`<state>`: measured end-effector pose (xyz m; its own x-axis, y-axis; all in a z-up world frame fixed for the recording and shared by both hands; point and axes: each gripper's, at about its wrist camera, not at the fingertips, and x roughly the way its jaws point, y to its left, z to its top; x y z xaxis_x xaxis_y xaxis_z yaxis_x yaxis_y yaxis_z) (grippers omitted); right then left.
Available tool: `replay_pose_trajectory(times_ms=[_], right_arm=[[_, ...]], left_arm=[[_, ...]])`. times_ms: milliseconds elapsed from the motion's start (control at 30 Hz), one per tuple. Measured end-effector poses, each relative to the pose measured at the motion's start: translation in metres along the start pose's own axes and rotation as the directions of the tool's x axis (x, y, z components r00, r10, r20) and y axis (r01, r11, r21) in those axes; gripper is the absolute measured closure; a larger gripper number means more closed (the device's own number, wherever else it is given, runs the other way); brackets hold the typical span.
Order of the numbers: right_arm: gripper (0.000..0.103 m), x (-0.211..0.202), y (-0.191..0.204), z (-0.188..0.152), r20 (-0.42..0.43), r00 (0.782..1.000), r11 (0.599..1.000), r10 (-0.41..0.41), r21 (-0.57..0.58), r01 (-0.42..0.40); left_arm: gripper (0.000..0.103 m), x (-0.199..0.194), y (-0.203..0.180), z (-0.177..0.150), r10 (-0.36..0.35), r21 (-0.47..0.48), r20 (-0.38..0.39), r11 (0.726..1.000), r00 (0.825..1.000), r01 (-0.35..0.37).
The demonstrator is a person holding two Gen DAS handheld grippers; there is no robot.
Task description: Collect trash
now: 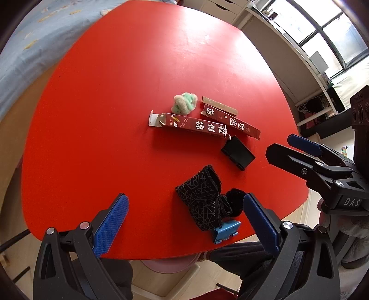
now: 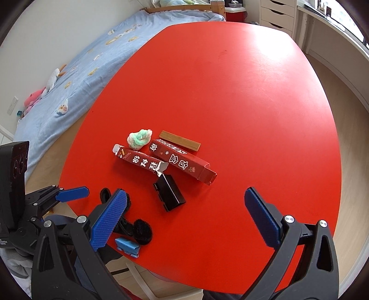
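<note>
Two dark red cartons with white Chinese characters lie on the red table (image 1: 110, 97): one torn-ended (image 1: 189, 124) (image 2: 140, 160), one longer (image 1: 230, 121) (image 2: 184, 163). A green-white fluffy wad (image 1: 184, 103) (image 2: 139, 138), a wooden strip (image 1: 220, 106) (image 2: 180, 140), a black plastic piece (image 1: 237, 152) (image 2: 169, 196), a black patterned cloth (image 1: 203, 196), a black pompom (image 2: 143, 232) and a small blue clip (image 1: 226, 230) (image 2: 128, 248) lie nearby. My left gripper (image 1: 184, 221) is open over the near edge, around the cloth. My right gripper (image 2: 184, 217) is open, empty, just short of the black piece.
A bed with a light blue cover (image 2: 92, 60) runs along the table's far left. White drawers (image 2: 276, 13) and a window sill (image 1: 299, 57) stand behind. The right gripper also shows in the left wrist view (image 1: 297, 150). A pink stool (image 1: 170, 265) sits below the table's near edge.
</note>
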<state>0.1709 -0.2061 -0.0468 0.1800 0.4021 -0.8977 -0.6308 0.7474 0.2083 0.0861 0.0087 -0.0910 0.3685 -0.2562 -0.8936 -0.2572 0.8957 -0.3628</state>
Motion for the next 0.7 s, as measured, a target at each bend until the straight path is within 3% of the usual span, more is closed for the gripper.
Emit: replay_pose_trajectory(times_ms=[167,333,700], right_arm=[[0.003,0.010,0.002,0.001,-0.021,1.000,1.000,0.012,-0.004,-0.012],[0.018,0.019,0.004,0.002,-0.046,0.999,1.000,0.007,-0.009,-0.007],[0.048,0.028,0.011,-0.003,-0.072,0.997,0.998,-0.011,-0.056,0.007]], left_arm=[[0.008,0.004,-0.001,-0.001,0.021,0.006,-0.008,1.000,1.000,-0.021],[0.010,0.005,-0.005,-0.002,0.059,0.030,-0.002,0.998,0.998,-0.058],[0.036,0.004,-0.015,0.000,0.062,0.094,-0.001,0.994,0.998,-0.061]])
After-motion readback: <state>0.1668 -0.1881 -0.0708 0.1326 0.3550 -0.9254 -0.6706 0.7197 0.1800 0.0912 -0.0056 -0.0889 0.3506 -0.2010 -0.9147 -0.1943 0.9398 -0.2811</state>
